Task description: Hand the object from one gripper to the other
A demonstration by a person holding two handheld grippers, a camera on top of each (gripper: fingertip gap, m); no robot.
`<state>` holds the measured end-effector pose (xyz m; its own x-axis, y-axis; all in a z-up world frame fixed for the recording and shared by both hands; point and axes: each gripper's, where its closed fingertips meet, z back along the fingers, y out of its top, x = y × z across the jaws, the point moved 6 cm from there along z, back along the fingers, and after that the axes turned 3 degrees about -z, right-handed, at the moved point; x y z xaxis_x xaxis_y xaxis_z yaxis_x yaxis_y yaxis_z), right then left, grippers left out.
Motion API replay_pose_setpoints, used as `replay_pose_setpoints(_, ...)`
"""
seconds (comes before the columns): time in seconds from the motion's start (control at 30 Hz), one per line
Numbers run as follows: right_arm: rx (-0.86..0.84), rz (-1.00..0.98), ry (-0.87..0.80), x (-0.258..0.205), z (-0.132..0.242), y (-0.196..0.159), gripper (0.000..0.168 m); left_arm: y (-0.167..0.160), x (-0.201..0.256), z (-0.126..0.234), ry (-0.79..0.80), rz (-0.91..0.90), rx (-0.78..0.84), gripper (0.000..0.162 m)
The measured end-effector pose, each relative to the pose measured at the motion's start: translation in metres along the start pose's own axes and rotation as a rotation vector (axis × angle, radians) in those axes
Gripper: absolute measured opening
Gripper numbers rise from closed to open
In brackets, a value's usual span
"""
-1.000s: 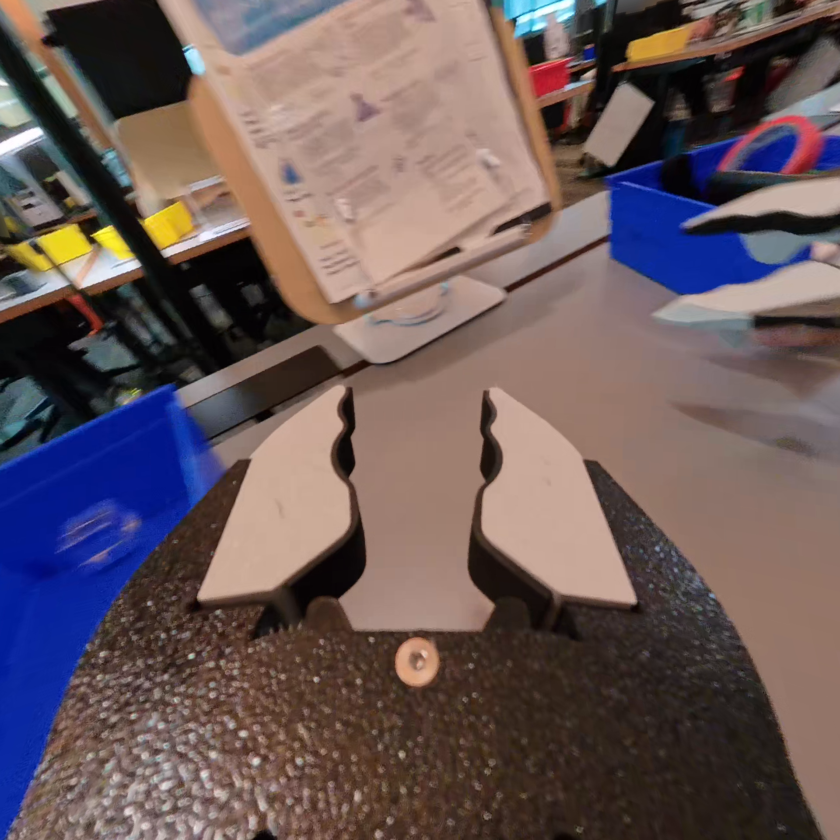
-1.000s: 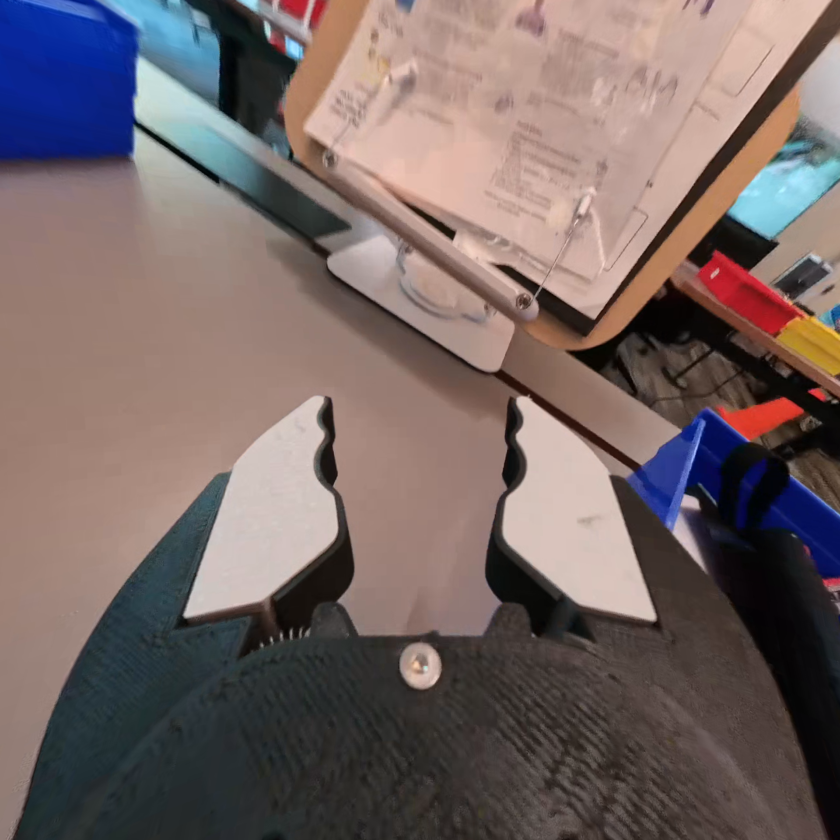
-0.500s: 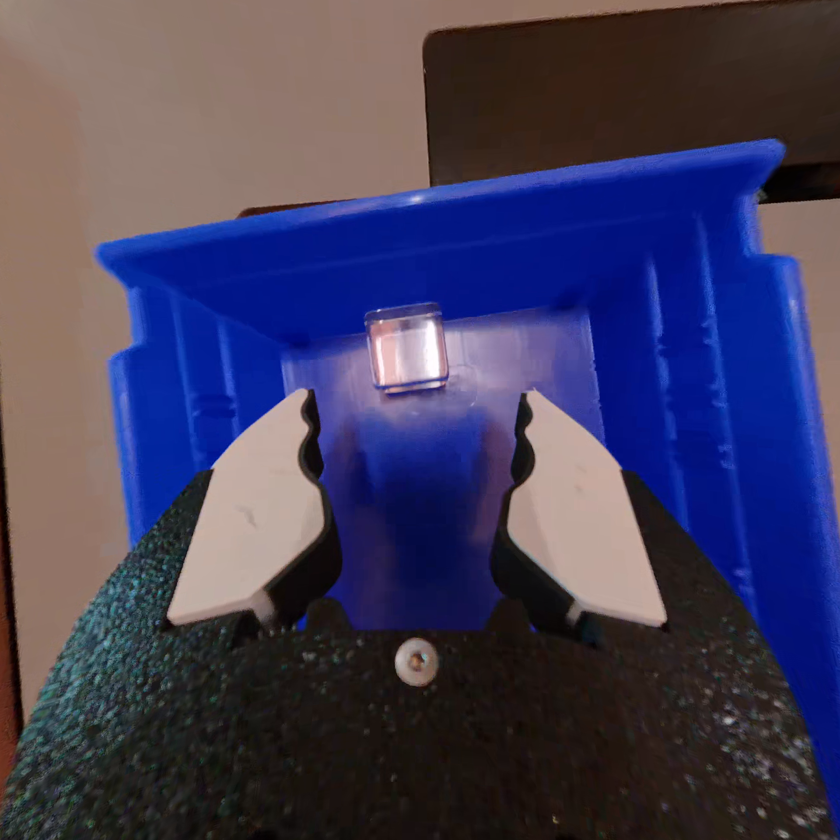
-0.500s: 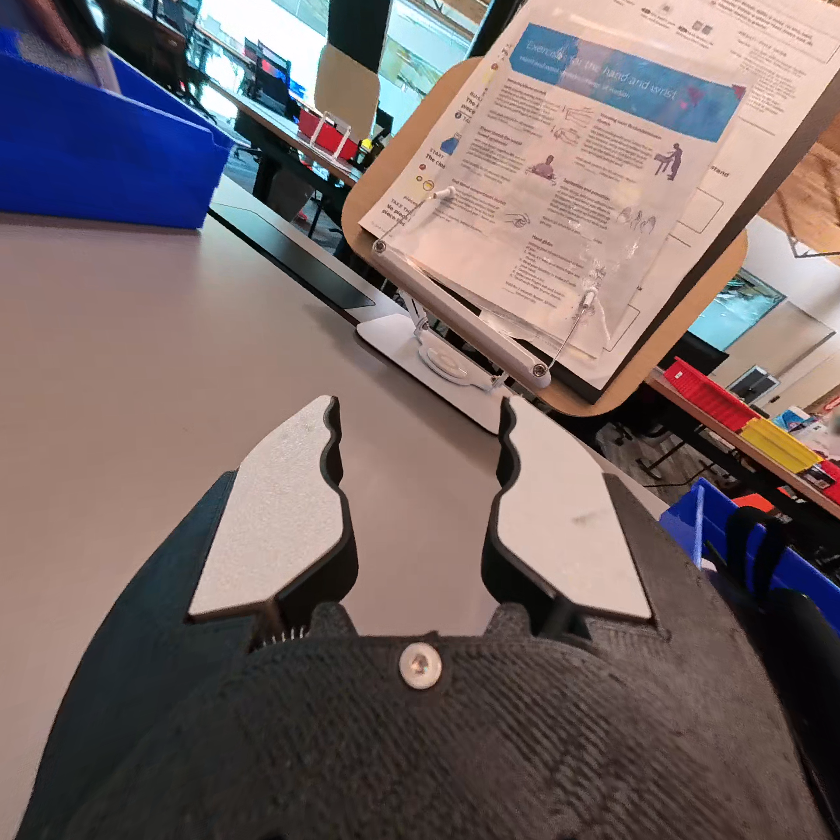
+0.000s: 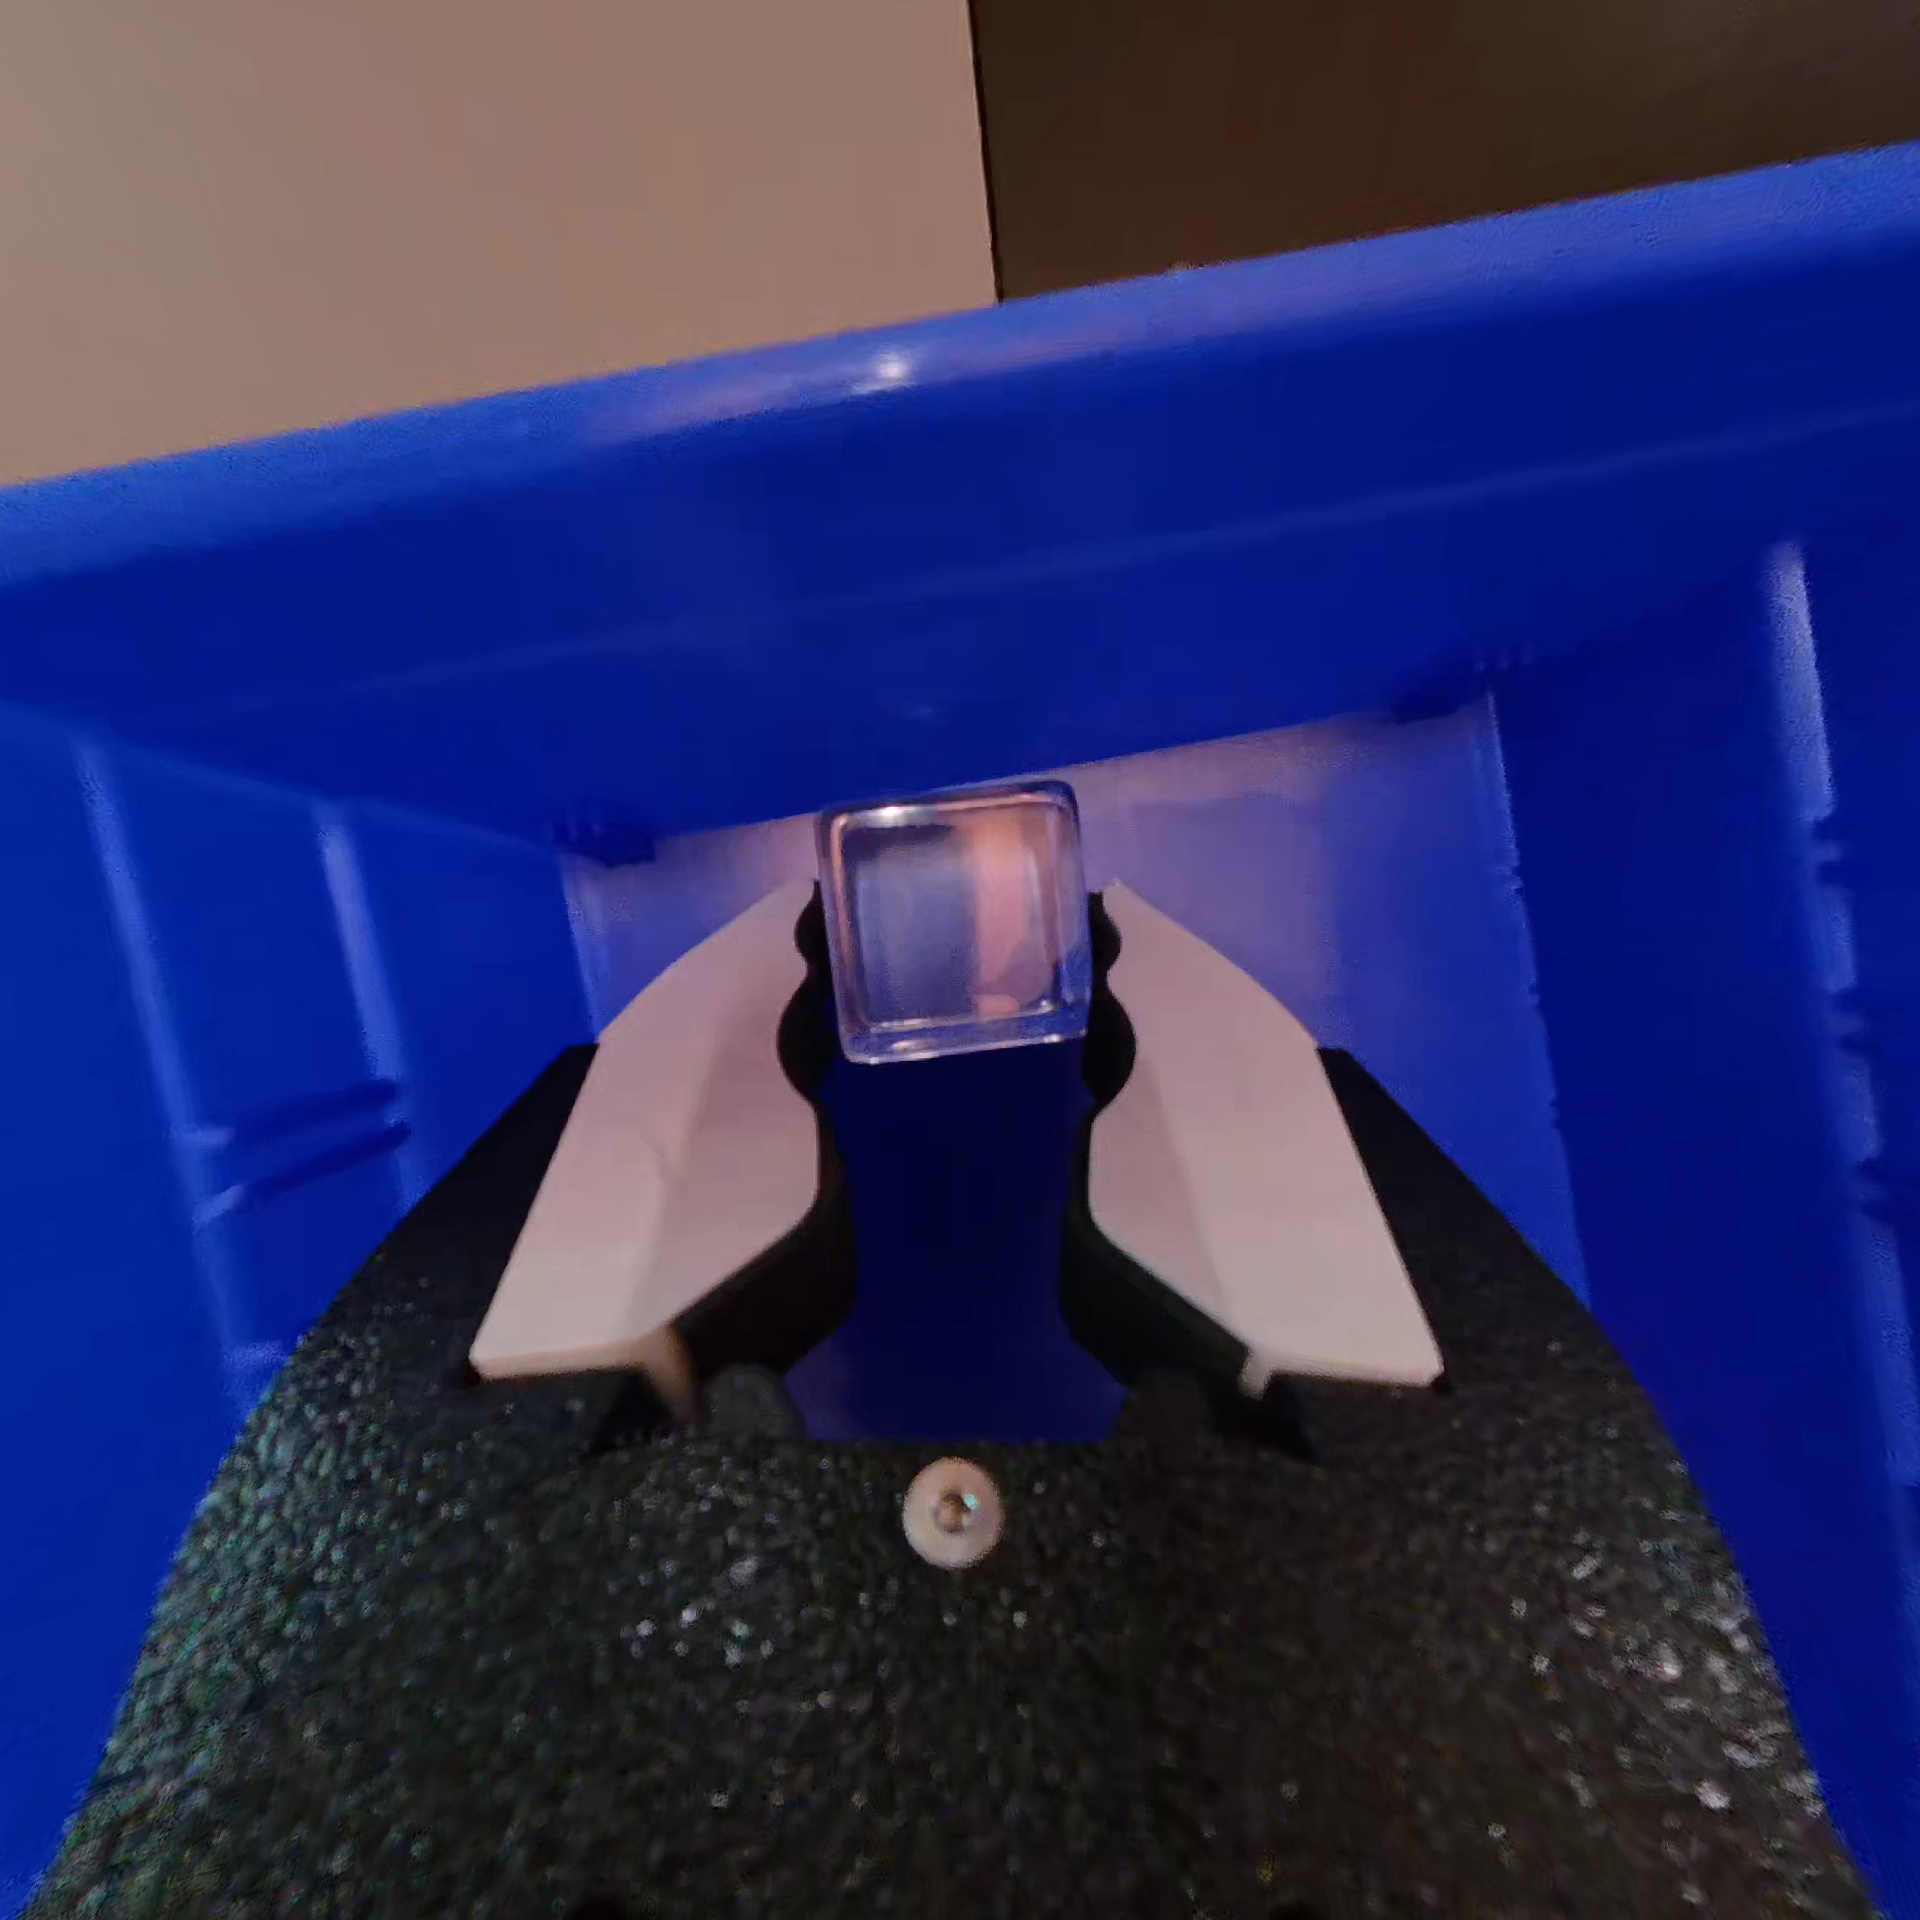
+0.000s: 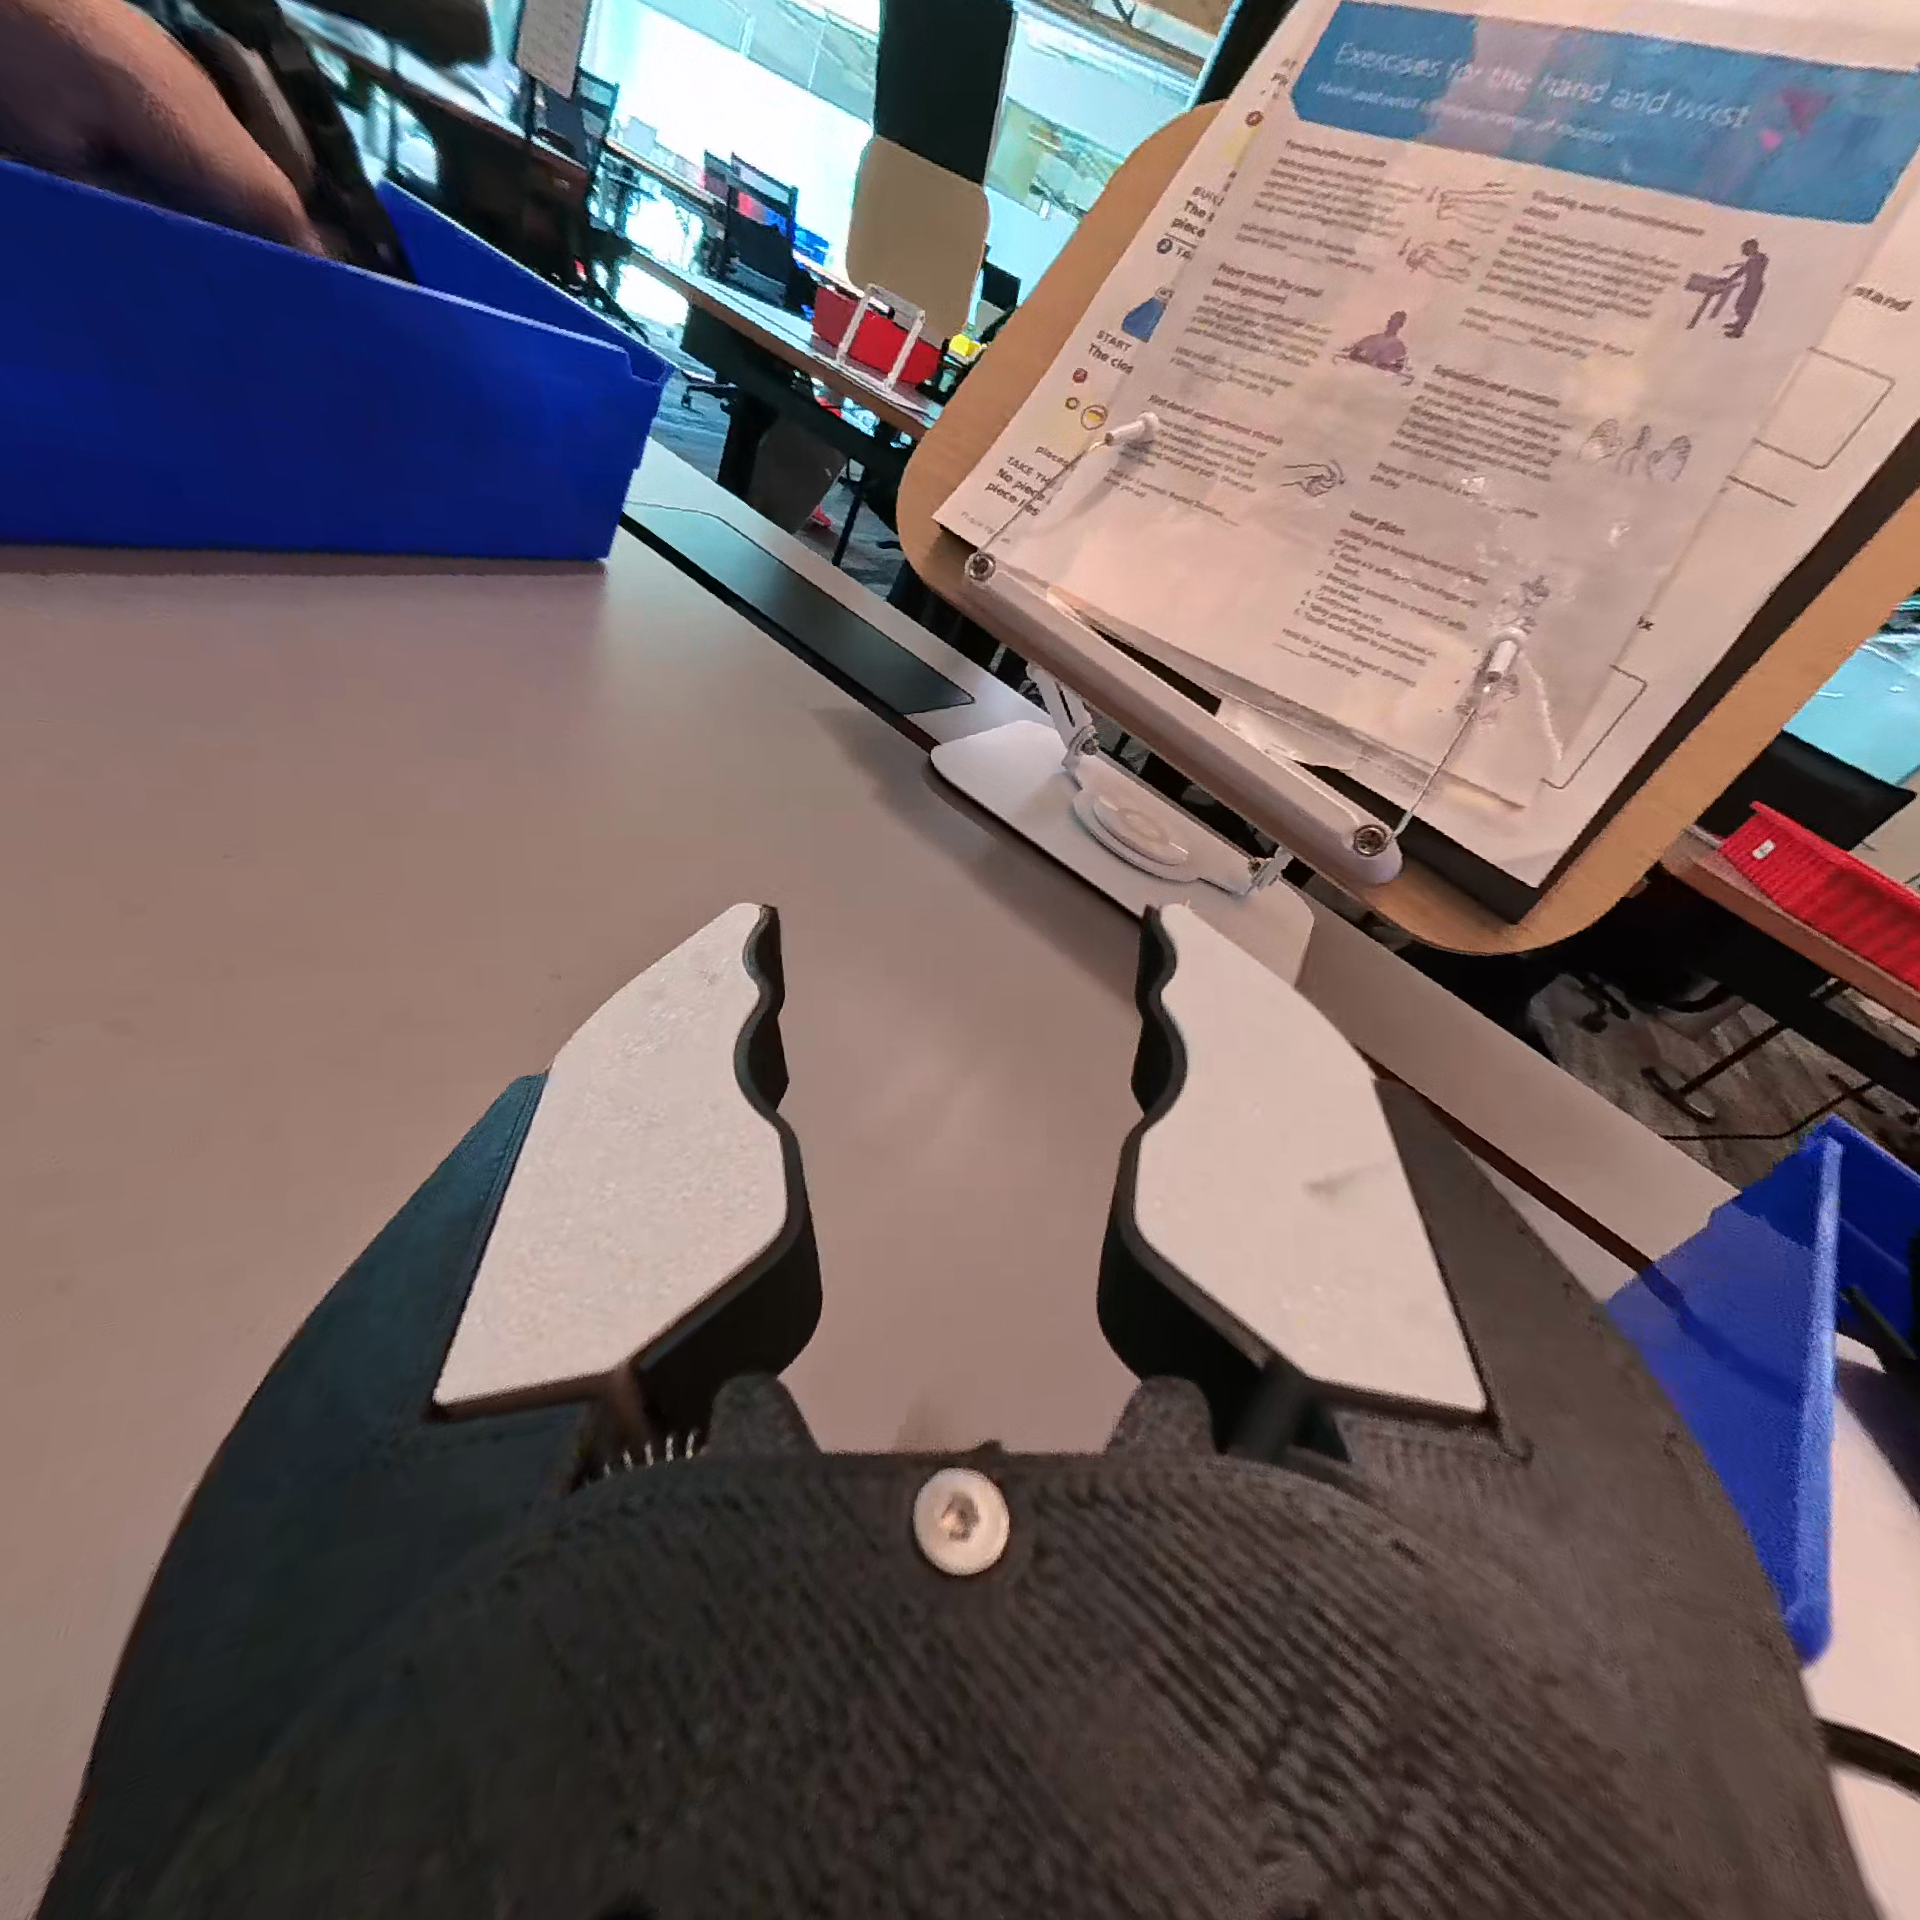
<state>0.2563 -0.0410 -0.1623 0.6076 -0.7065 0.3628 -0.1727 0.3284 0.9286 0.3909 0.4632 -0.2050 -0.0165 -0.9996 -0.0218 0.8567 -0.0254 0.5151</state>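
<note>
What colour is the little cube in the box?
The small clear glassy cube has no colour of its own, tinged pinkish; the plastic bin is blue. Best in the left wrist view.

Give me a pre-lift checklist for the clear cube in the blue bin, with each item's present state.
1. Clear cube sits between the left hand-held gripper fingertips: ok.
2. Both fingers pressing on the cube: cannot tell; they flank it closely.
3. Cube centred in the gap: ok.
4. Blue bin far wall just beyond the cube, room to lift: cannot tell.
5. Right hand-held gripper open and empty, ready to receive: ok.
6. Table ahead of the right one free of obstacles: ok.
</note>
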Motion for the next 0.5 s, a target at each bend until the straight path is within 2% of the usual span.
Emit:
replay_pose_setpoints(0.1,0.044,-0.059,0.067,-0.005,0.002,0.006,0.066,0.005,0.006,0.030,0.003,-0.038,0.140,0.045)
replay_pose_setpoints(0.23,0.119,-0.214,0.258,-0.016,0.006,0.017,0.068,0.013,0.051,0.123,-0.092,-0.174,0.585,0.045)
replay_pose_setpoints(0.37,0.197,-0.572,0.586,-0.033,0.012,0.031,0.074,-0.008,0.145,0.207,-0.396,-0.341,1.033,0.045)
replay_pose_setpoints(0.43,0.205,-0.761,0.748,-0.039,0.014,0.034,0.075,-0.027,0.202,0.226,-0.597,-0.448,1.188,0.045)
replay_pose_setpoints(0.5,0.223,-0.926,0.905,-0.043,0.016,0.036,0.073,-0.051,0.259,0.226,-0.770,-0.570,1.298,0.045)
